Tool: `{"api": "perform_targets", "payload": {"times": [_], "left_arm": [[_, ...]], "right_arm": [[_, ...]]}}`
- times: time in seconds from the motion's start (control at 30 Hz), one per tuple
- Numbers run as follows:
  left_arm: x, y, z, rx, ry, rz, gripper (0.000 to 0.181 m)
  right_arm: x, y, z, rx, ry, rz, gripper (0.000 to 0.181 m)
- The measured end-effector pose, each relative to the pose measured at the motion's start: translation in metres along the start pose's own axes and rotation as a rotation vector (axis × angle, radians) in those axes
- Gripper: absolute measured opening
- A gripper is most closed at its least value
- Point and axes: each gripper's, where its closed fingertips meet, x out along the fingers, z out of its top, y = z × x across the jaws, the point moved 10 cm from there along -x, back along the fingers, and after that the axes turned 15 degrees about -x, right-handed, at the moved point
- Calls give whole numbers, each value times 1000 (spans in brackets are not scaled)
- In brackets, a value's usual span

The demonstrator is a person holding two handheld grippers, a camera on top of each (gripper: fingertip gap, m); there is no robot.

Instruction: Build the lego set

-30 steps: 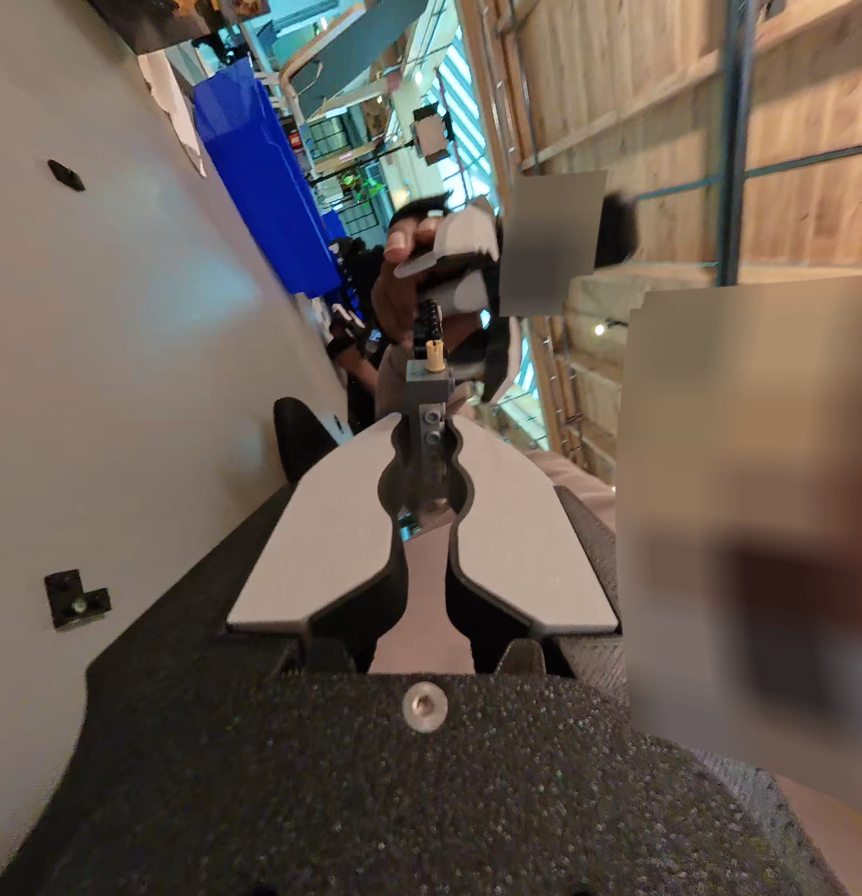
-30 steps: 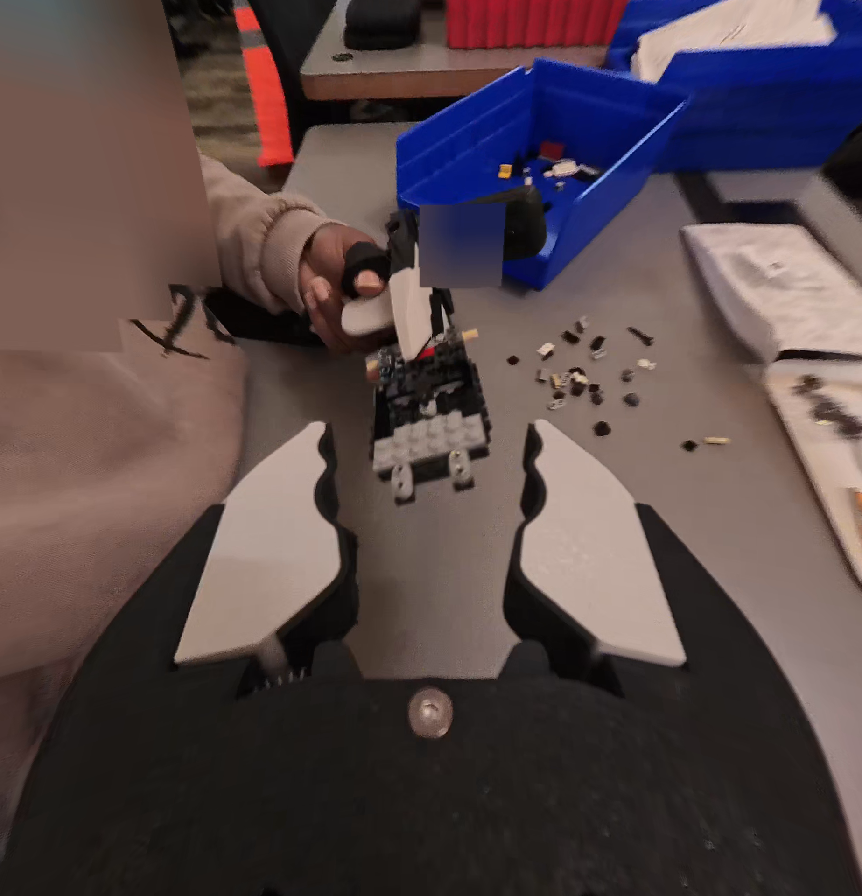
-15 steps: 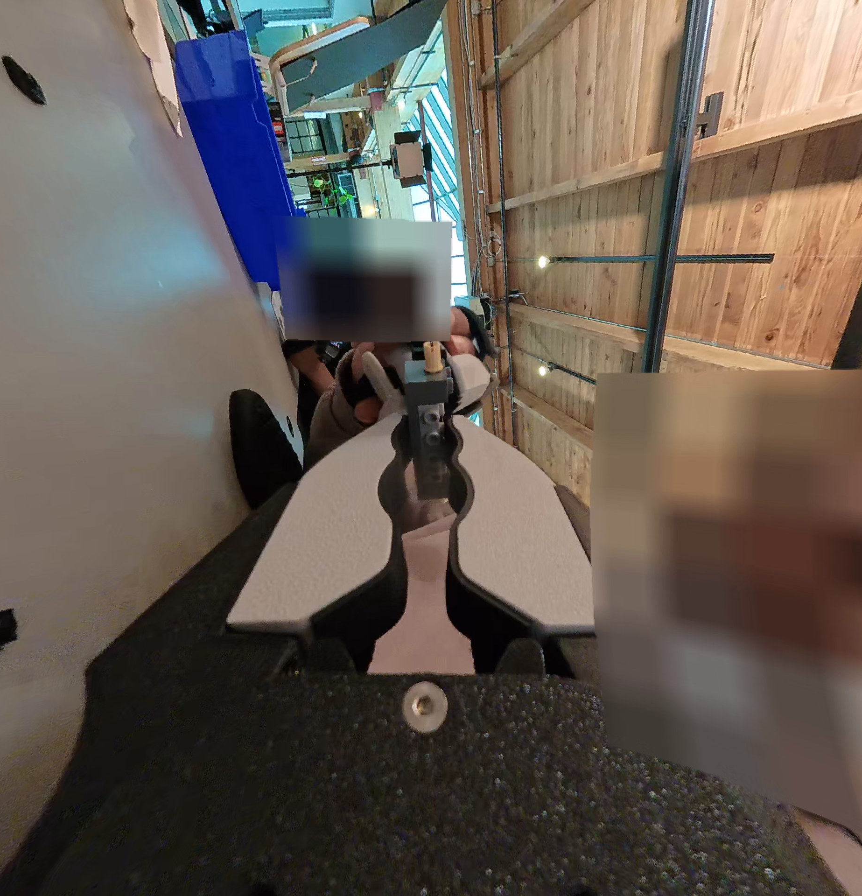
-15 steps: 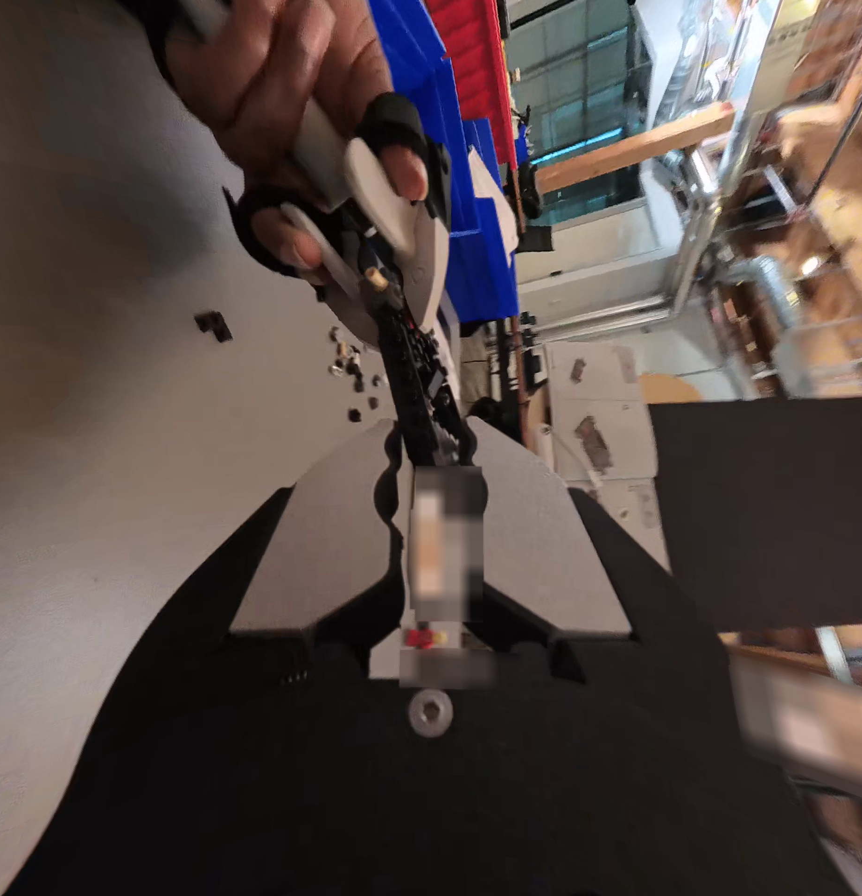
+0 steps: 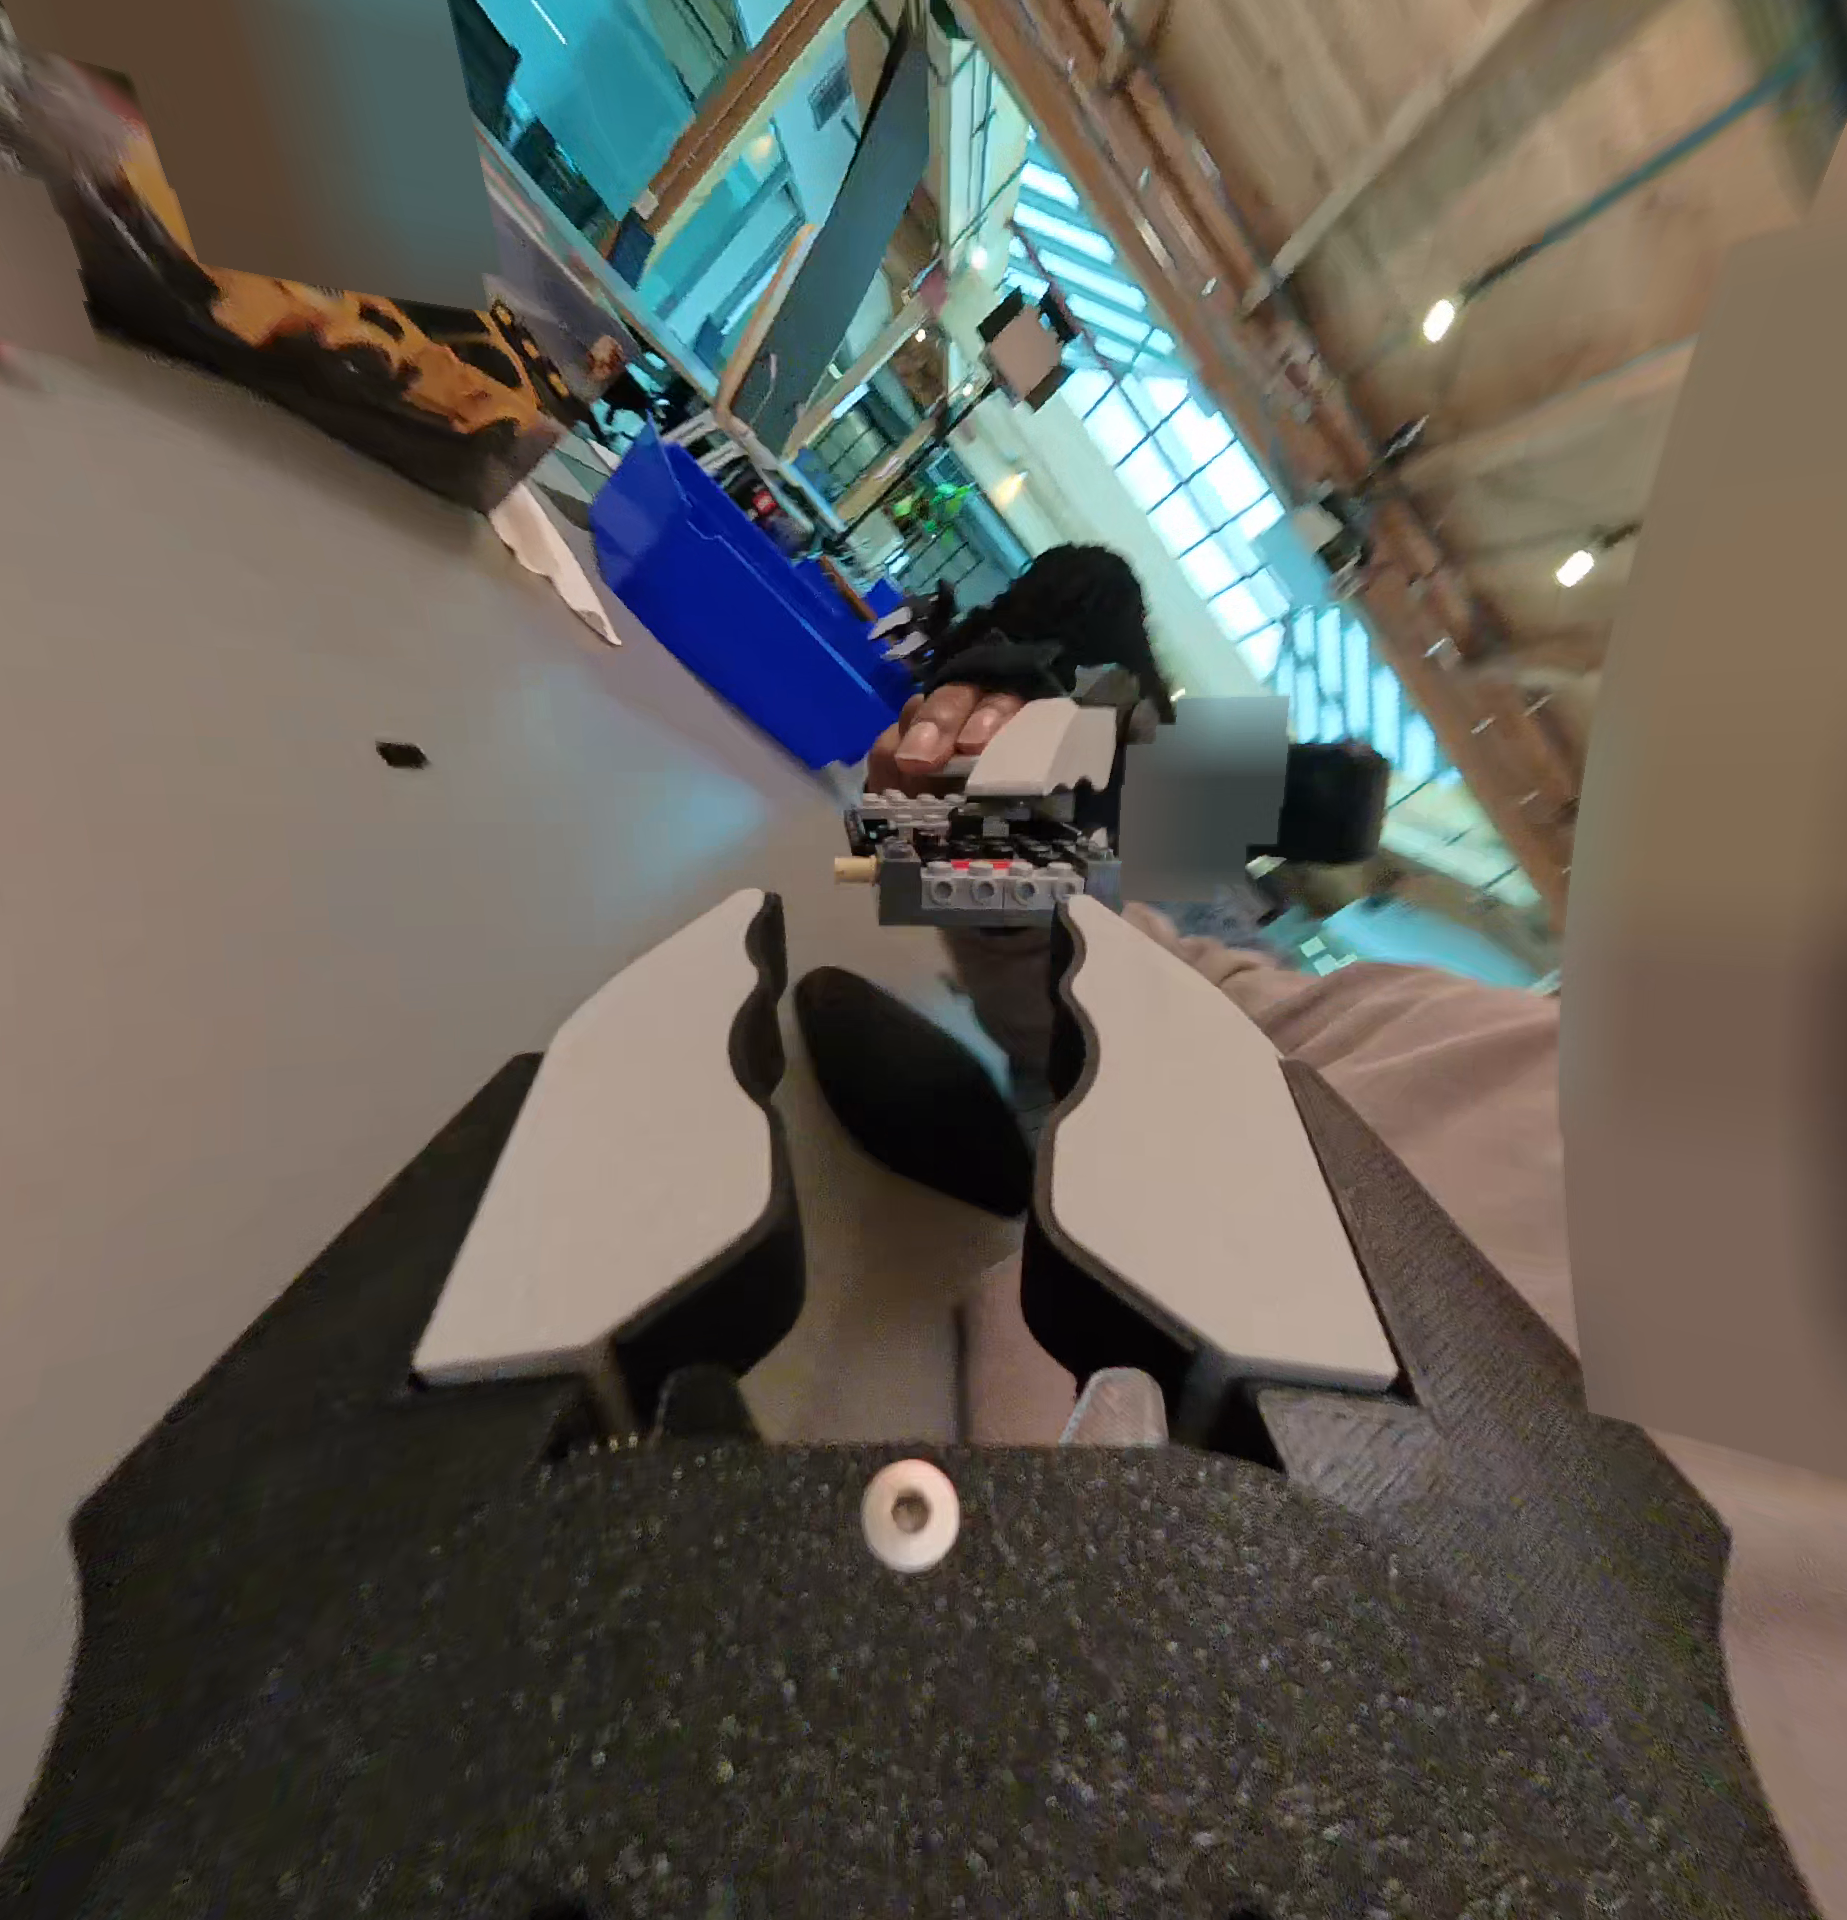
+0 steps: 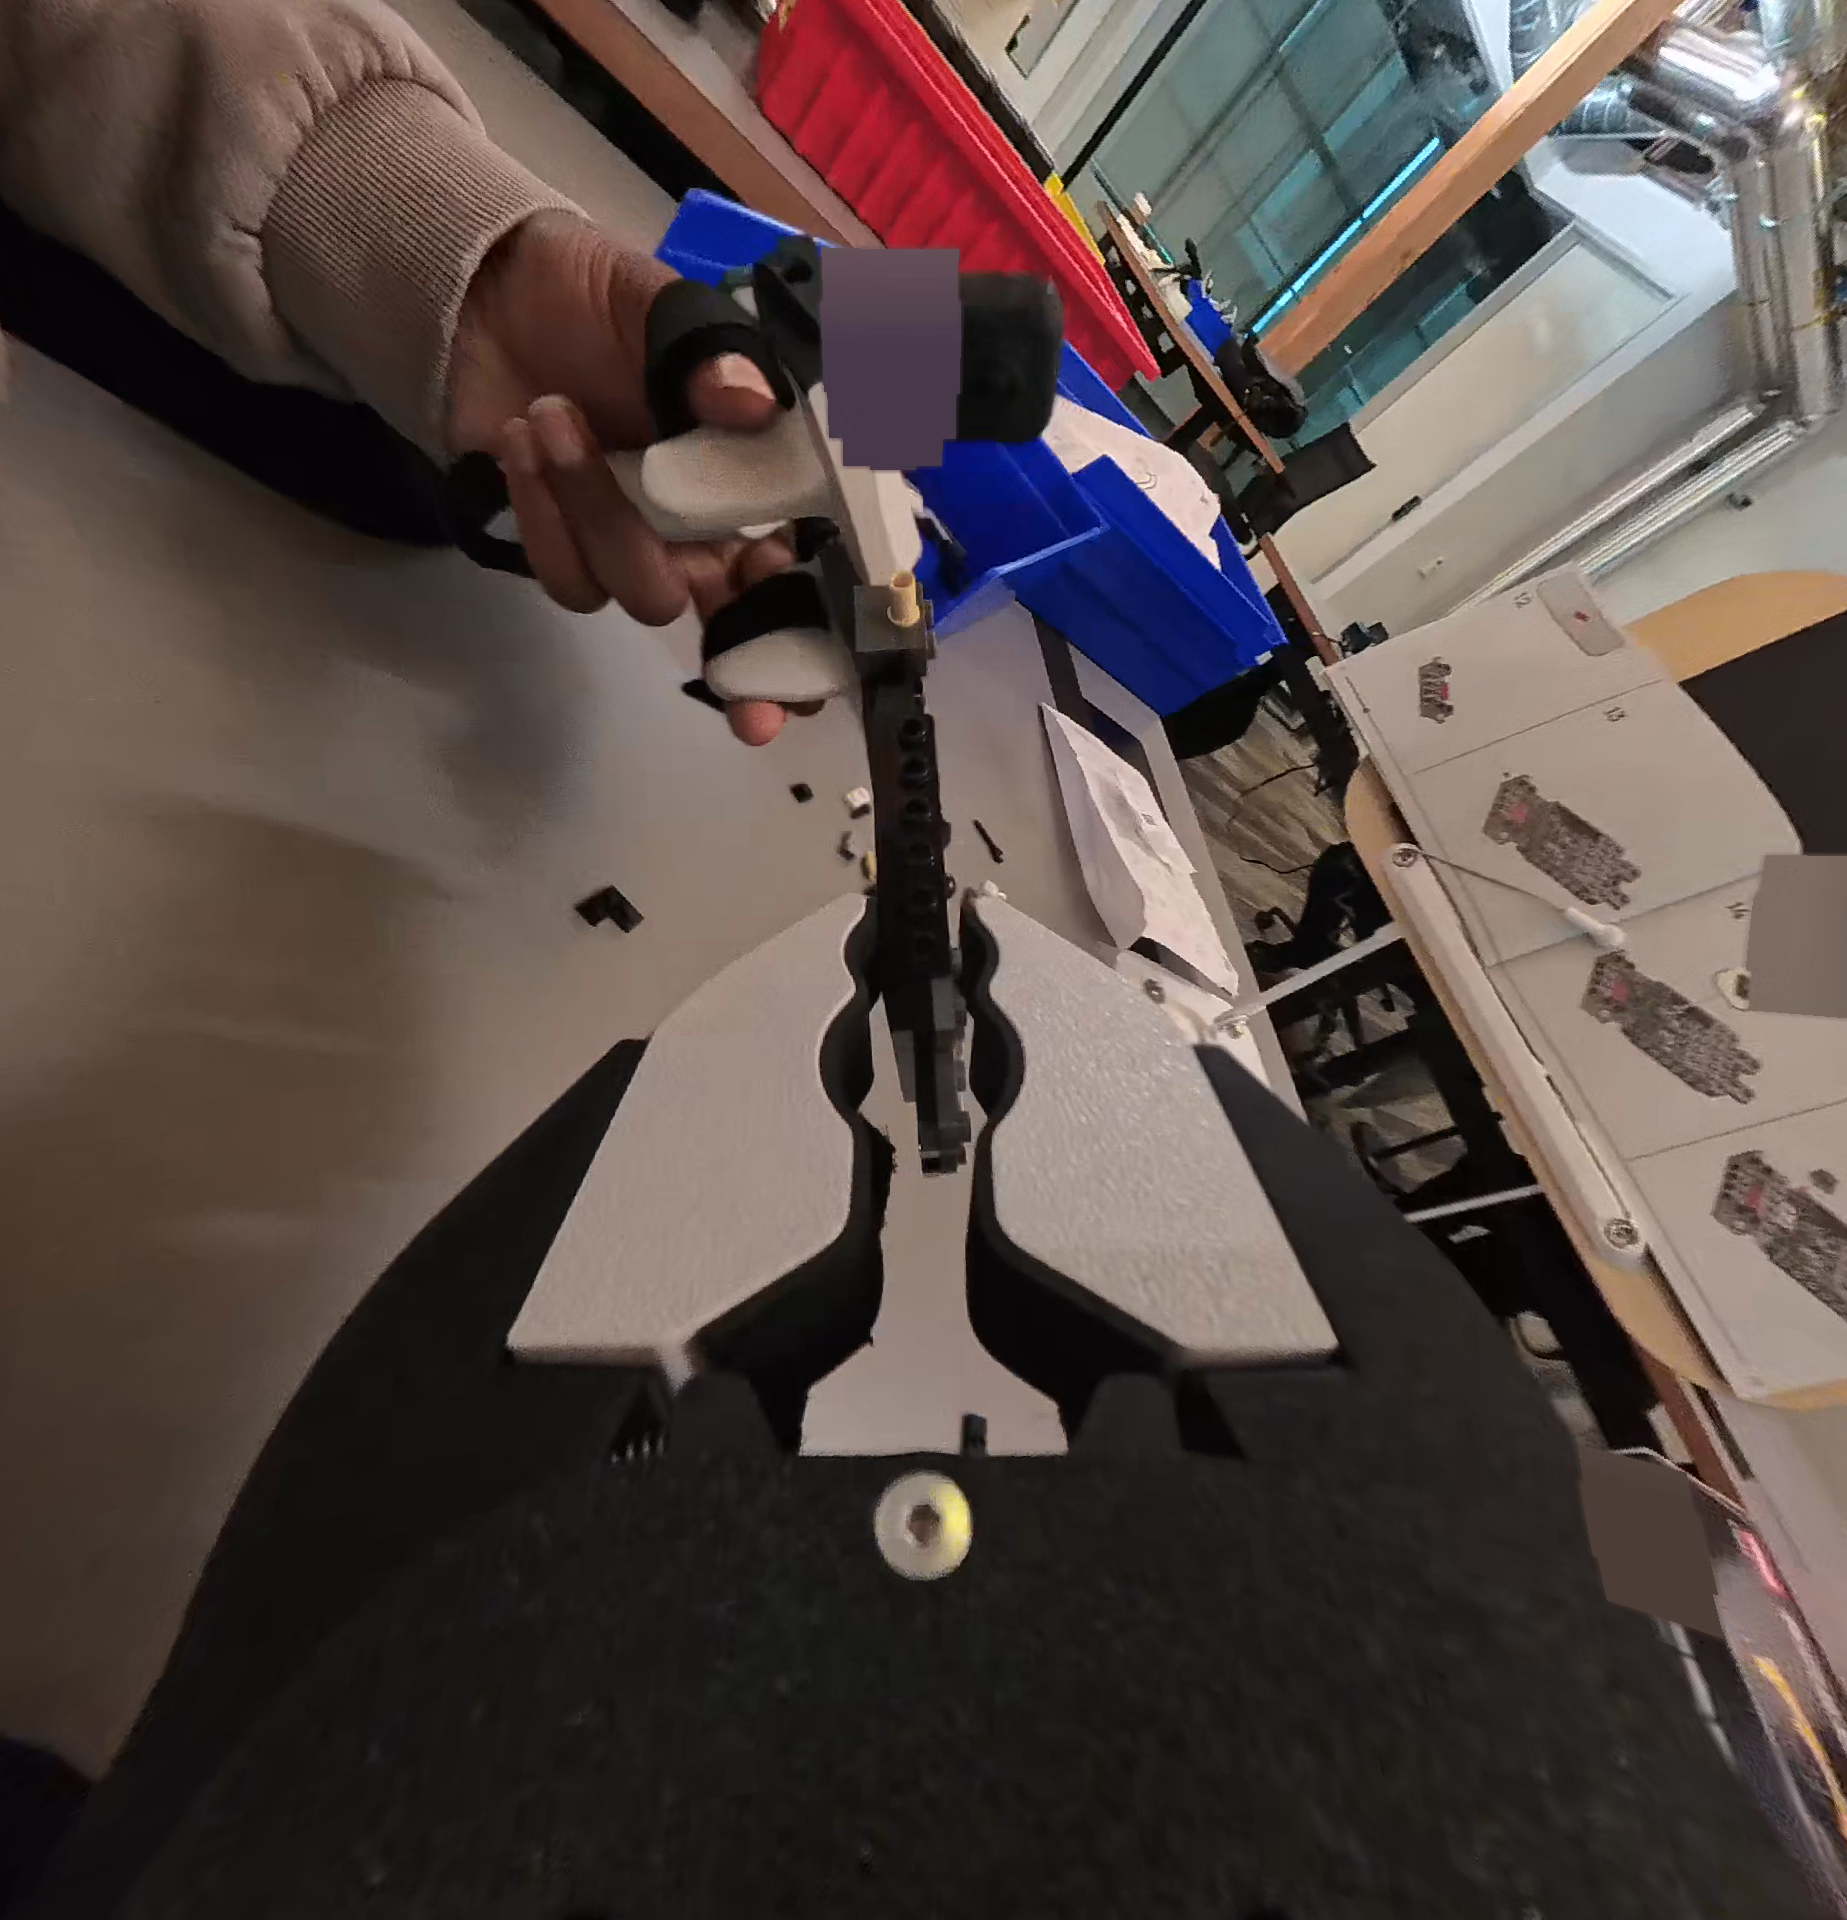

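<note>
Two grippers meet over the grey table (image 5: 275, 831). The left gripper (image 5: 914, 909) has its fingers spread wide, pointing along the tabletop at the lego assembly (image 5: 986, 873) just past its tips. One fingertip (image 5: 1070, 935) sits at the assembly's right end; it may be touching, but the angle is too poor to be sure. The right gripper (image 6: 919, 904) is pressed together on the lego assembly (image 6: 914, 810), pinching its lower end, so the build stands edge-on up the middle of the frame, above the table.

The left wrist view shows the build broadside: grey and black studded plates with a tan pin (image 5: 851, 871) sticking out at its left end. A hand (image 5: 934, 727) grips the other tool above it. The right wrist view instead shows a hand (image 6: 586, 416) in a beige sleeve (image 6: 223, 177) holding the left tool at upper centre, with the tan pin (image 6: 901, 595) at the build's far end. Only this view shows the loose pieces (image 6: 607, 911) on the table and the instruction sheets (image 6: 1625, 883) at the right edge.

A blue bin (image 6: 1106, 561) stands beyond the build, and bare tabletop fills the left half of the frame.
</note>
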Motion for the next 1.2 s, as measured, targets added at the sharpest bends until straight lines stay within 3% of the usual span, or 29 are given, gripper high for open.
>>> {"api": "perform_targets", "payload": {"times": [0.3,0.37,0.5,0.67,0.77,1.03,1.2], "left_arm": [[12,-21,-16,645,138,306,44],[15,-21,-22,718,191,328,47],[15,-14,-21,419,239,168,60],[16,-6,-21,264,244,135,69],[19,-2,-23,194,261,118,66],[18,-1,-23,298,221,193,60],[16,1,-21,412,143,273,60]], "right_arm": [[2,8,-2,19,-45,74,14],[2,9,-2,7,-55,92,14],[2,12,-1,-71,-44,108,14],[3,18,0,-177,-24,114,13],[5,20,1,-212,-23,117,13],[8,23,-6,-293,12,62,14],[9,23,-21,-201,74,28,28]]}}
